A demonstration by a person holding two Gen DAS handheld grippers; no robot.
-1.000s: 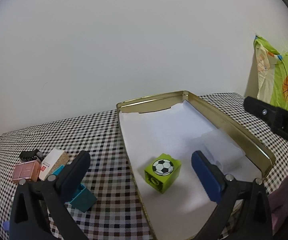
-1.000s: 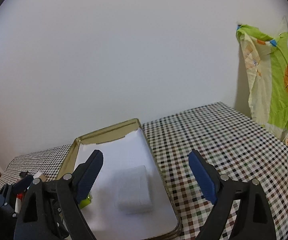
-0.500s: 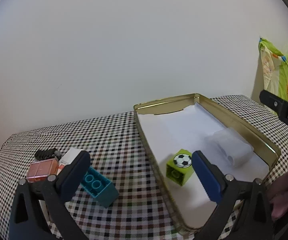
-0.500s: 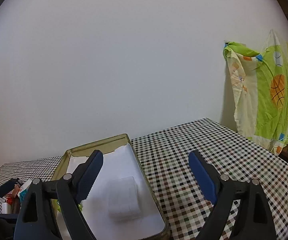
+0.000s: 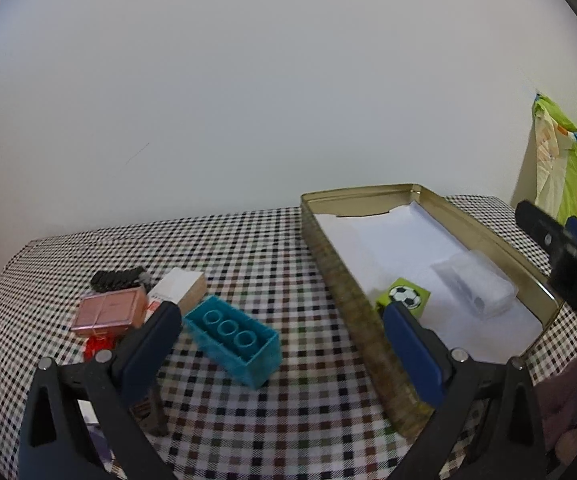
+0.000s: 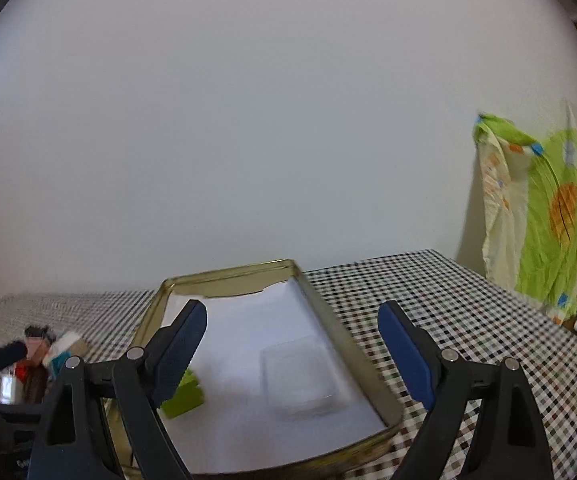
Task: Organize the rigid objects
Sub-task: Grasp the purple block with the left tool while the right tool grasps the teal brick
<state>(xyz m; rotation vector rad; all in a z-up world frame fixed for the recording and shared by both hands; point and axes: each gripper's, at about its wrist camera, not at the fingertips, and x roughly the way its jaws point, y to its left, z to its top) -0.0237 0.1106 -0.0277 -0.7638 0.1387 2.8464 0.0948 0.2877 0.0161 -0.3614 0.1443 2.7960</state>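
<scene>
A gold metal tray (image 5: 342, 276) lined with white paper holds a green football block (image 5: 403, 299) and a clear plastic box (image 5: 474, 285). Left of it on the checked cloth lie a teal brick (image 5: 234, 339), a pink box (image 5: 108, 312), a white and tan box (image 5: 178, 287) and a black item (image 5: 115, 278). My left gripper (image 5: 280, 350) is open and empty, hovering over the teal brick and the tray's near edge. My right gripper (image 6: 292, 344) is open and empty above the tray (image 6: 324, 312), where the green block (image 6: 182, 398) and the clear box (image 6: 300, 380) show.
A small red item (image 5: 96, 346) lies by the pink box. A green and yellow printed cloth (image 6: 548, 216) hangs at the right past the table. The right gripper's black body (image 5: 568, 256) shows at the right edge of the left wrist view.
My left gripper has swung left, from over the green block in the tray to over the teal brick. My right gripper has drifted a little over the tray. Both stay open.
</scene>
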